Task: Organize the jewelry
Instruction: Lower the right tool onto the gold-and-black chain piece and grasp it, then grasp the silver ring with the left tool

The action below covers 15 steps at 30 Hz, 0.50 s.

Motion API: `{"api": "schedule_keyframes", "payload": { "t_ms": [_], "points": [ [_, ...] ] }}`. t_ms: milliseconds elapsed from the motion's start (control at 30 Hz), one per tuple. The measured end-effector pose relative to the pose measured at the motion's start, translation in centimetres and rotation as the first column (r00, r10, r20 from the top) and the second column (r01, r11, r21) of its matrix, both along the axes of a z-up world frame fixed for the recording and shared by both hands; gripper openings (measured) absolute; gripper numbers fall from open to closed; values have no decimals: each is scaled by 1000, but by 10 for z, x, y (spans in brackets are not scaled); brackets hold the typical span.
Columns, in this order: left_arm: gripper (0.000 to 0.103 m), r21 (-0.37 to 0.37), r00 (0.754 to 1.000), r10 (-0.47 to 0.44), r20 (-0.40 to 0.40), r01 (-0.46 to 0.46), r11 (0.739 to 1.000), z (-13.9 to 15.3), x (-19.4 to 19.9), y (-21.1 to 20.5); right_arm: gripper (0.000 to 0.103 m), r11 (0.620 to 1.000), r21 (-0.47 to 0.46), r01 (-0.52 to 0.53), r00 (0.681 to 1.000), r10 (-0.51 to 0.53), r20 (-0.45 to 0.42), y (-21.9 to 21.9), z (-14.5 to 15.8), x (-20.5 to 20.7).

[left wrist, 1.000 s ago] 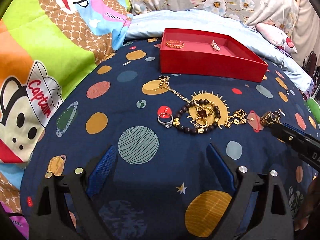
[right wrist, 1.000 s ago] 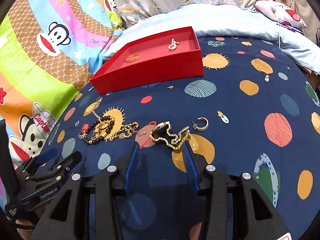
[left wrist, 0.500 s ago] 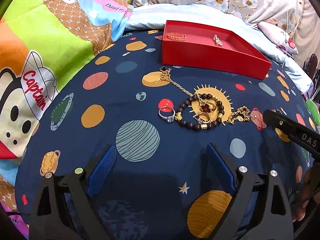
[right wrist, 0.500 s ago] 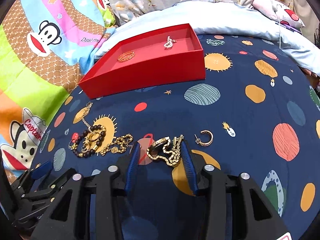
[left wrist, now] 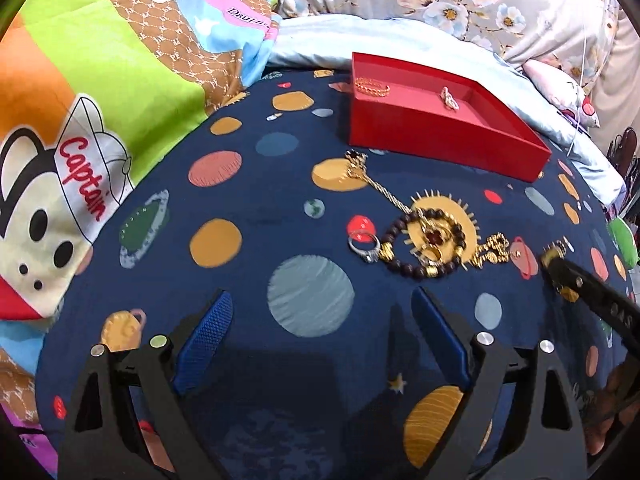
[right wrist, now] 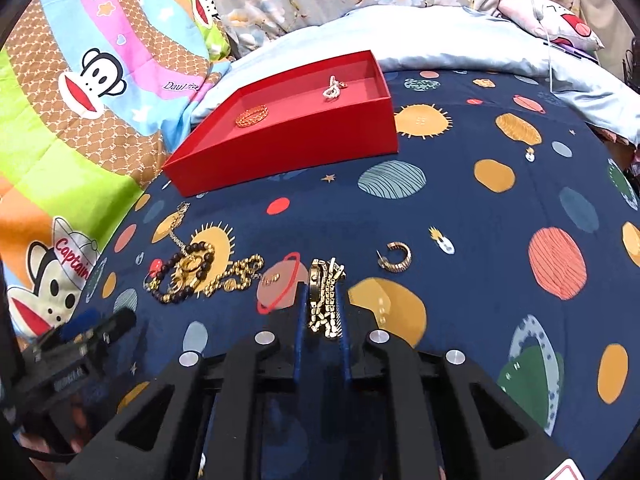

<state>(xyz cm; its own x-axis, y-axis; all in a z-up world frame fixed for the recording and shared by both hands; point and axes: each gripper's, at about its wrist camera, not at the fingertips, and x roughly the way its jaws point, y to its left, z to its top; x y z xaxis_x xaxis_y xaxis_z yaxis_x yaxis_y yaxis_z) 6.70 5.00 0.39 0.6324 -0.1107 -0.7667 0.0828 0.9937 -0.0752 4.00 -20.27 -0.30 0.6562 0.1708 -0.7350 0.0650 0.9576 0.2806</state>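
Note:
A red tray (right wrist: 280, 152) sits at the back of the planet-print blanket, holding a gold ring (right wrist: 251, 115) and a pale trinket (right wrist: 332, 88); it also shows in the left wrist view (left wrist: 440, 136). My right gripper (right wrist: 320, 308) is shut on a gold chain bracelet (right wrist: 325, 300). My left gripper (left wrist: 320, 332) is open and empty, short of a dark bead bracelet (left wrist: 424, 244), a silver ring (left wrist: 364, 245) and a gold necklace (left wrist: 380, 188). A gold hoop earring (right wrist: 396, 257) lies to the right of the held bracelet.
A cartoon-monkey quilt (left wrist: 80, 120) lies to the left. A pale blue sheet (right wrist: 460, 36) and floral pillows (left wrist: 480, 4) lie behind the tray. A small charm (right wrist: 530, 155) lies far right on the blanket. The right gripper's arm (left wrist: 592, 300) crosses the left view's right edge.
My right gripper has closed from wide open onto the gold chain bracelet. My left gripper stays open and has shifted slightly left.

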Motion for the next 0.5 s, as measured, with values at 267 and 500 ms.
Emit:
{"api": "schedule_keyframes", "payload": {
  "t_ms": [267,500],
  "points": [
    [69,32,999,-8,-37,9,999,-5,25,-4,13,1000,19,2,1000,-2,0,-4,-1,-7],
    [66,74,999,-29,-37,32,997,-9,30,-20,13,1000,23,4,1000,-4,-1,-4,-2,-5]
  ]
}}
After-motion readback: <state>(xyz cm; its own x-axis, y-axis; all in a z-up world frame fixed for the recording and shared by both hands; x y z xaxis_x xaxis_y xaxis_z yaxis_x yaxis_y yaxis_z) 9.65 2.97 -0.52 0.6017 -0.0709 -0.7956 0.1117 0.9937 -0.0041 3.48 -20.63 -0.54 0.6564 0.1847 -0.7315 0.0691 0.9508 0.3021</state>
